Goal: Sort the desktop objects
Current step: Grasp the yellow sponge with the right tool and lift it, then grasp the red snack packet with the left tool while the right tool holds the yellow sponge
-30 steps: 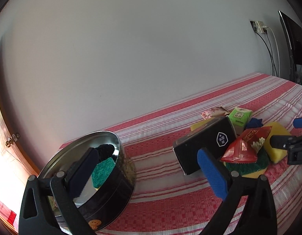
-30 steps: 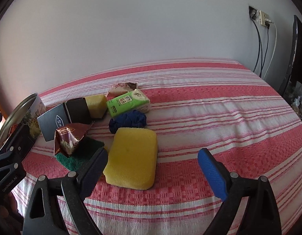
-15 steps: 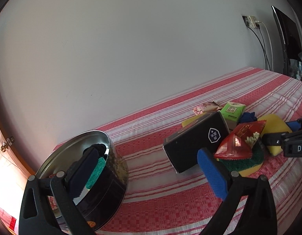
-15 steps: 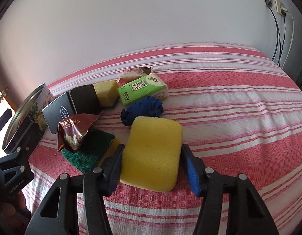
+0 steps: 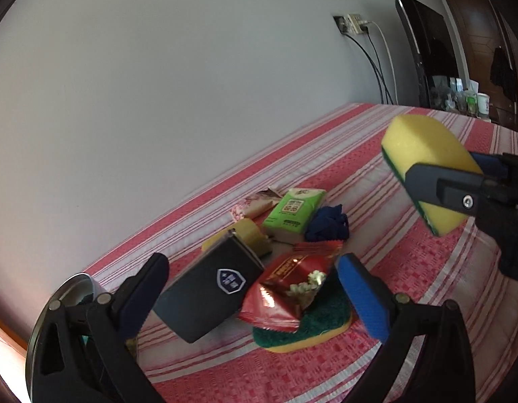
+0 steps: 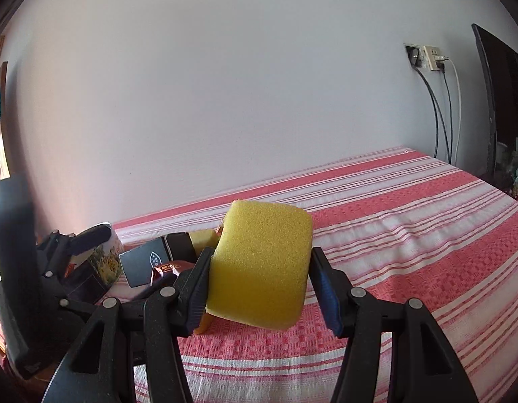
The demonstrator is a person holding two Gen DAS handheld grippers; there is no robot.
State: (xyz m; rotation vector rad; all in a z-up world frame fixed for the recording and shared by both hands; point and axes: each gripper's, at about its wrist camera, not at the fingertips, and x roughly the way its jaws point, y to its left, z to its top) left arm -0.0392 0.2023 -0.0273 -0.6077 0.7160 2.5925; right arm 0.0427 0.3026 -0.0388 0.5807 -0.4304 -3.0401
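My right gripper [image 6: 260, 285] is shut on a big yellow sponge [image 6: 260, 265] and holds it in the air above the striped cloth; the sponge also shows in the left wrist view [image 5: 427, 164], with a green underside. My left gripper [image 5: 252, 295] is open and empty, just in front of a black box [image 5: 208, 292] and a red snack bag [image 5: 292, 288] that lies on a green-and-yellow scouring sponge [image 5: 306, 329]. Behind them lie a green tissue pack [image 5: 294, 210], a blue cloth [image 5: 327, 226], a small yellow sponge [image 5: 248, 235] and a pink packet [image 5: 255, 201].
A round metal tin [image 5: 74, 292] stands at the far left, mostly hidden behind my left finger; it also shows in the right wrist view [image 6: 106, 262]. The red-and-white striped cloth [image 6: 410, 235] runs to the wall. Cables [image 5: 376, 63] and a dark monitor [image 5: 423, 50] are at the far right.
My right gripper has shut on the yellow sponge and lifted it off the cloth. My left gripper has swung right, away from the tin and toward the black box and snack bag.
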